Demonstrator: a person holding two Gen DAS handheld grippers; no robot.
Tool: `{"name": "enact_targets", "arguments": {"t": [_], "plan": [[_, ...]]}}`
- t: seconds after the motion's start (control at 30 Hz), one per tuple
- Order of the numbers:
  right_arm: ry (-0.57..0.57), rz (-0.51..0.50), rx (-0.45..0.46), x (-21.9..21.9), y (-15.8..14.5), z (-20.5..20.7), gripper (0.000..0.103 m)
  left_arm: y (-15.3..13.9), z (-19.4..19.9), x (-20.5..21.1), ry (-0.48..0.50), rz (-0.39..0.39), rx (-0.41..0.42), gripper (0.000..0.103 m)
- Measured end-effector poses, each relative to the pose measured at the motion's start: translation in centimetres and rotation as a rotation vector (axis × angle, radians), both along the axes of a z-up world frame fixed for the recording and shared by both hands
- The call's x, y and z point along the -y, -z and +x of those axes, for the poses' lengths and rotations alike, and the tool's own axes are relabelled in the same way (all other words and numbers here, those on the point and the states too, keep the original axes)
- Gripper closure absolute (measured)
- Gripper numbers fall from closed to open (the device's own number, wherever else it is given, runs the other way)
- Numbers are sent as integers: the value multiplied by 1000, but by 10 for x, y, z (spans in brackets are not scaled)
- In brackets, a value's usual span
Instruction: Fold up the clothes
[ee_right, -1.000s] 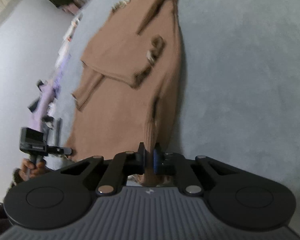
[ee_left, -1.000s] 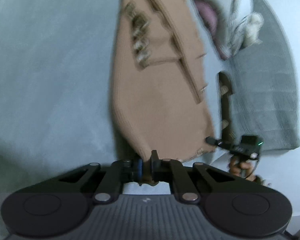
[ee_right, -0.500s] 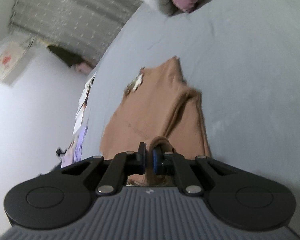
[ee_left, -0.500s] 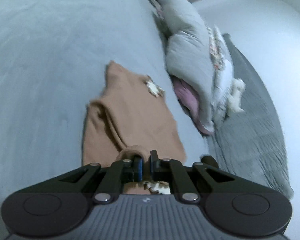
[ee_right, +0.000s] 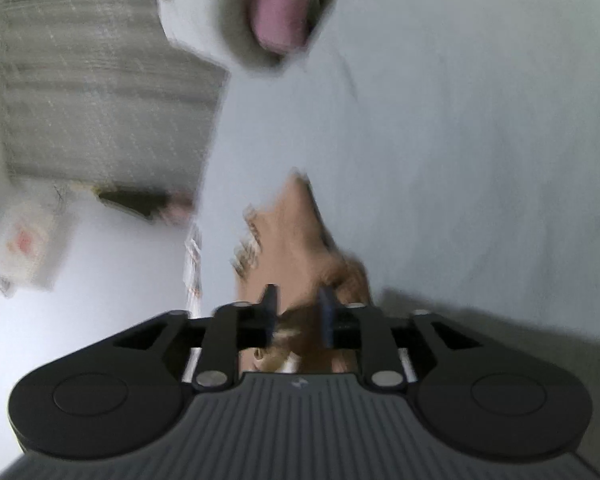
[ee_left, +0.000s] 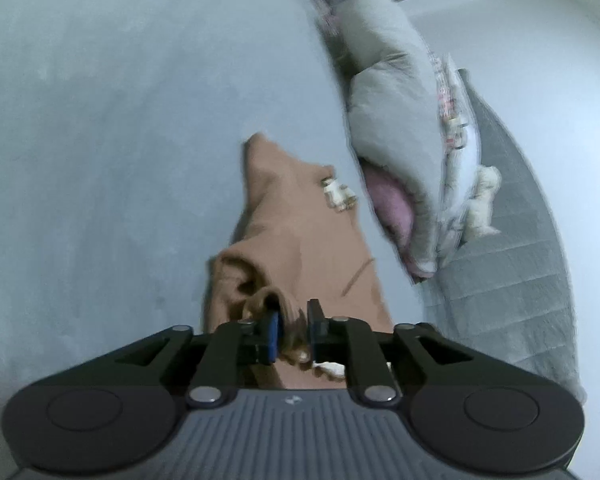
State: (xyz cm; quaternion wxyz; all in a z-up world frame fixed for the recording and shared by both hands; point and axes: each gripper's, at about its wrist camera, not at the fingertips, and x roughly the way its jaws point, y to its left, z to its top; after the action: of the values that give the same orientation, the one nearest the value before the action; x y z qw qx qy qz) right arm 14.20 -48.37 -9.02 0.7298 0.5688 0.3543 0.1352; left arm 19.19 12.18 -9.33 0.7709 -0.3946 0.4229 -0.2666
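Bed (ee_left: 100, 120) carries the brown sweater (ee_left: 300, 240); my left tongs (ee_left: 293, 334) and right tongs (ee_right: 298, 320) are opening, fabric loose between, releasing the fold.

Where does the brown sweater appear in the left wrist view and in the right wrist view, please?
Left wrist view: the brown sweater lies on the bed, running from centre frame down between the opening jaws of the left hand-held gripper.
Right wrist view: brown sweater, blurred, lower centre, reaching between the opening jaws of the right hand-held gripper.
Shared landmark: the pink cloth tucked in the grey bedding.
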Motion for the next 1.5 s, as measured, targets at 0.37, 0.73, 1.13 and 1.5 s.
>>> {"name": "enact_targets", "arguments": {"t": [0.37, 0.73, 1.13, 1.5], "plan": [[-186, -515, 132, -44, -32, 7, 61, -29, -9, 20, 100, 277, 213, 23], [-321, -926, 284, -121, -47, 19, 72, -43, -27, 86, 198, 574, 387, 79], [-193, -1348, 508, -161, -66, -18, 97, -61, -50, 89, -94, 702, 549, 97], [-85, -1588, 603, -170, -67, 69, 97, -70, 19, 113, -204, 803, 563, 97]]}}
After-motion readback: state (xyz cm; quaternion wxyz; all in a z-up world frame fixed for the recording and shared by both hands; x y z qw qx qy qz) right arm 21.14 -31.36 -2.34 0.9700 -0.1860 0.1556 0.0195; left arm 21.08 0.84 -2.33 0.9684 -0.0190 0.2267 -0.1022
